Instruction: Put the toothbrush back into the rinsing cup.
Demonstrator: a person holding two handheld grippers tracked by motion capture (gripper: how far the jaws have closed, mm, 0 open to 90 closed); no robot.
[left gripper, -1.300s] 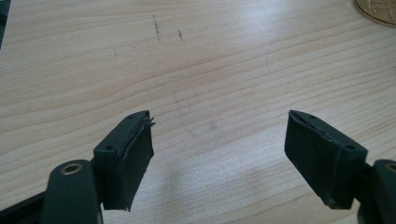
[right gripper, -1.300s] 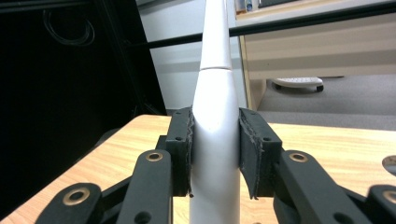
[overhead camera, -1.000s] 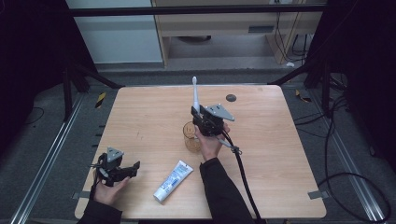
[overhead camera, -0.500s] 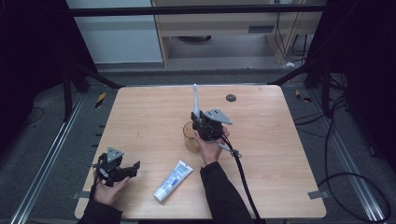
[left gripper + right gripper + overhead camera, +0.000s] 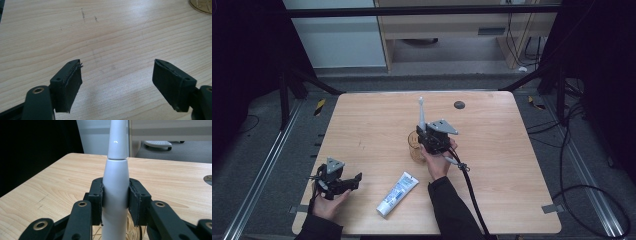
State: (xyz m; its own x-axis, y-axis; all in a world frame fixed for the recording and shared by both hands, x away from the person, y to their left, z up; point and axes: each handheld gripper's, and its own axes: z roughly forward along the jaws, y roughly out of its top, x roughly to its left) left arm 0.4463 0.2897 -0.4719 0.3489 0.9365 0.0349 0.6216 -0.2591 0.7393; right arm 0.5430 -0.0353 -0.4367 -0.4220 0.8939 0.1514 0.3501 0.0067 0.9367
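My right gripper (image 5: 426,135) (image 5: 116,203) is shut on a white electric toothbrush (image 5: 421,113) (image 5: 115,182), held upright with its head pointing up. Its lower end is over or inside an amber glass cup (image 5: 415,148) (image 5: 133,233) at the table's middle; how deep it reaches is hidden by the jaws. A blue and white toothpaste tube (image 5: 397,193) lies flat near the front edge. My left gripper (image 5: 356,180) (image 5: 117,83) rests low at the front left, open, with bare wood between its pads.
The wooden table (image 5: 492,165) has a small dark round hole (image 5: 459,104) (image 5: 208,179) at the back. The cup's rim (image 5: 201,4) shows at the far right of the left gripper view. Dark floor, metal rails and cables surround the table.
The right gripper has sunk slightly with the toothbrush, bringing it lower over the cup. The left gripper has stayed where it was.
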